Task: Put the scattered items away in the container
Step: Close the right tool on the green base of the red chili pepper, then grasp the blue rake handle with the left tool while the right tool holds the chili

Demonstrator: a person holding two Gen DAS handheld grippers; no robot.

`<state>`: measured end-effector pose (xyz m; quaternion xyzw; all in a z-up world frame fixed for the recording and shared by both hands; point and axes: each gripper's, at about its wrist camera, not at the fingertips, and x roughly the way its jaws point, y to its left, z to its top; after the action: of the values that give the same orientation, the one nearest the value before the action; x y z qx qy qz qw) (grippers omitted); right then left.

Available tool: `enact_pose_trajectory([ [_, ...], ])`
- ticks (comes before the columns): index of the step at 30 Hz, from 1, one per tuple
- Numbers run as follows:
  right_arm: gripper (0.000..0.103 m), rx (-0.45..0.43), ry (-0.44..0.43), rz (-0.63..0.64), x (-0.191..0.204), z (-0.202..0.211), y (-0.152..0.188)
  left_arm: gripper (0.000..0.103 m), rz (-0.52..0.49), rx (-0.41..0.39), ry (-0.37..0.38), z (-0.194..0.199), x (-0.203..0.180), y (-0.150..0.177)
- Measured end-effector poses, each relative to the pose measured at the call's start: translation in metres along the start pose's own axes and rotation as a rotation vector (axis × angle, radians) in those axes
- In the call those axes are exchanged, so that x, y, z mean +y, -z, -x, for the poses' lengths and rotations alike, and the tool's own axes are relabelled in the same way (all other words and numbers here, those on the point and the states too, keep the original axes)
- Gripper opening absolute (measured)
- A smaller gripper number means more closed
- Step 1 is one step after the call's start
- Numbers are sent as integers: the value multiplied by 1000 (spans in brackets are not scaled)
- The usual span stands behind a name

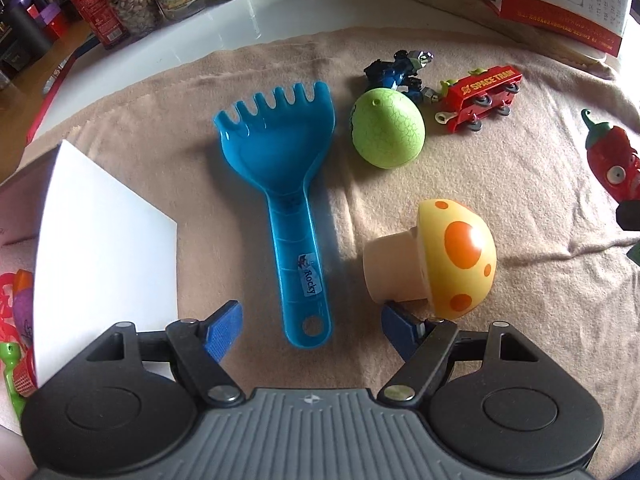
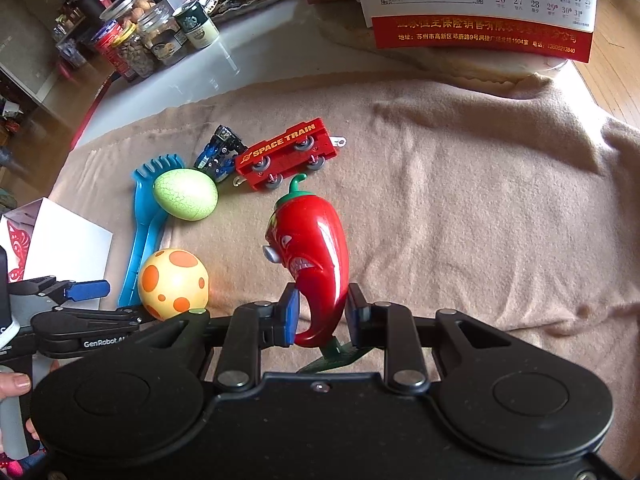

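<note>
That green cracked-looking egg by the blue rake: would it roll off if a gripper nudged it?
Probably. The green egg lies on its side with a rounded shell, so a push would likely send it wobbling in a curve. The soft cloth may slow it. Its smooth surface looks slippery to pinch.

The rake (image 1: 284, 208) is translucent blue. The egg (image 1: 387, 128) is pale green with a fine crackle pattern. The mushroom (image 1: 448, 258) has a yellow cap with orange spots and a cream stem. The pepper (image 2: 310, 252) is glossy red with a green stalk. The train (image 2: 286, 154) is red with yellow lettering. The blanket (image 2: 460, 200) is plain beige.
</note>
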<state>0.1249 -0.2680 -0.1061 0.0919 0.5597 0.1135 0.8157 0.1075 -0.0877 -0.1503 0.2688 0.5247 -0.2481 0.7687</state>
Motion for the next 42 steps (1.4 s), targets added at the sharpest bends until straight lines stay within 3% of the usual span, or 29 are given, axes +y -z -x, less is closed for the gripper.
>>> enact_pose_trajectory([
  [7,26,9,-14,13,4,0,3,64,24,-9,50,-15,6,-7],
  [12,26,14,-11,15,4,-2,2,32,51,-23,126,-11,9,-2],
  [18,26,15,-8,12,4,-3,1,29,23,-19,141,-2,1,9],
  [24,26,15,-13,17,5,-2,1,26,16,-63,149,21,7,18],
  [27,26,32,-12,25,7,-4,1,26,-3,-40,149,27,10,22],
  [31,26,67,-1,41,10,-13,4,27,-72,50,178,17,4,36],
  [34,26,77,4,55,12,-16,5,31,-99,42,169,14,1,38],
  [36,26,76,4,59,14,-17,5,53,-93,2,120,15,-1,30],
  [38,26,77,1,60,15,-17,6,61,-77,-43,92,16,-2,20],
  [42,26,81,-3,65,14,-17,7,61,-55,-37,99,8,-9,4],
])
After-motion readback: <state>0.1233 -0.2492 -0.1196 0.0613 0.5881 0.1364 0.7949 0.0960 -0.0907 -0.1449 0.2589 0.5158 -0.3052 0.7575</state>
